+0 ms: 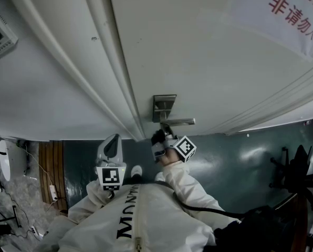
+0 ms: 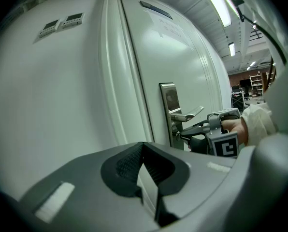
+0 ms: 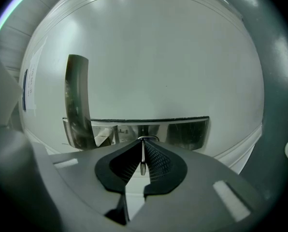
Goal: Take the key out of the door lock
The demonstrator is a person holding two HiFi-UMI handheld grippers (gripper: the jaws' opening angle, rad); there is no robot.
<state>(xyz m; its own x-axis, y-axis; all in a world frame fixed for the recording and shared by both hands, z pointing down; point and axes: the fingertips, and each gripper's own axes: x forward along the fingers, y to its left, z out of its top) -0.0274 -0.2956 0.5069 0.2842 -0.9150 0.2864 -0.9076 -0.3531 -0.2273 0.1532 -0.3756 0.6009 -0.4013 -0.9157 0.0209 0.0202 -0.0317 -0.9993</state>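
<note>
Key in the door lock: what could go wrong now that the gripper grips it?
The right gripper pinches a thin key, so the pads could slip off as it pulls. A pull not straight out of the lock plate might jam or bend the key. The door handle sits close beside the jaws and could get bumped.

Printed in red on a white notice (image 1: pixel 288 14) stuck to the door (image 1: pixel 198 62): 非请勿, then a cut-off character; above it, part of a line, 房重. Across a white garment (image 1: pixel 146 224), black letters, roughly "MUNMUN". Paper label (image 3: pixel 30 88): print too small to read.
</note>
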